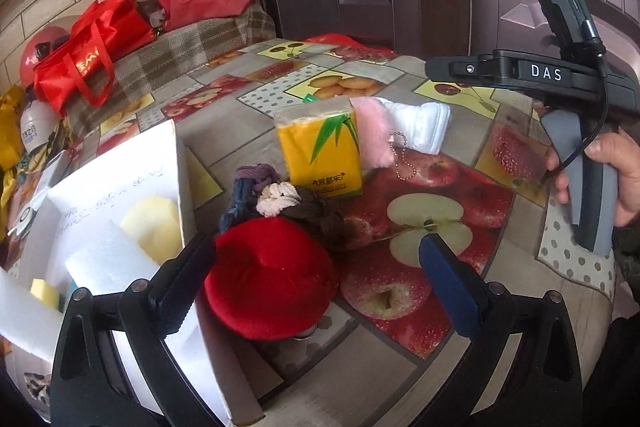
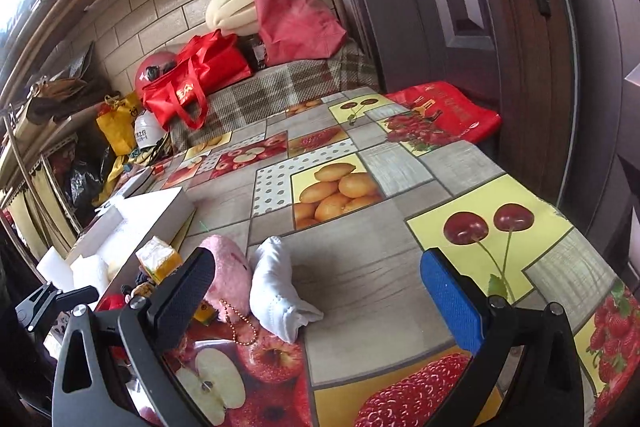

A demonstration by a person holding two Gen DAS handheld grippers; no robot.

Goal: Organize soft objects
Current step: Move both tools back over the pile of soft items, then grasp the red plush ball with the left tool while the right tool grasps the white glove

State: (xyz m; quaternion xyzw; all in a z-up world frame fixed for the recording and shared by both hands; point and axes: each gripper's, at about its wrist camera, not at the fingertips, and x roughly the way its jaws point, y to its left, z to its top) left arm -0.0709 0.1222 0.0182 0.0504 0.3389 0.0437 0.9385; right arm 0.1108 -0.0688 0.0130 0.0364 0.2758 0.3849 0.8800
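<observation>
Low in the left wrist view, the left hand-held gripper (image 1: pixel 316 267) gapes wide around a red plush cushion (image 1: pixel 272 279) on the fruit-patterned table (image 1: pixel 400 367) beside a white box (image 1: pixel 120 195), while the right hand-held gripper (image 2: pixel 316 291), also wide open and empty, frames a white cloth (image 2: pixel 276 291) and pink plush (image 2: pixel 226 267) at lower centre.

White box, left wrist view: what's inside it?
Inside the white box: a pale yellow sponge, a white foam block and a small yellow-green piece. The box floor beneath them is covered, and the left jaws hide the near corner.
</observation>
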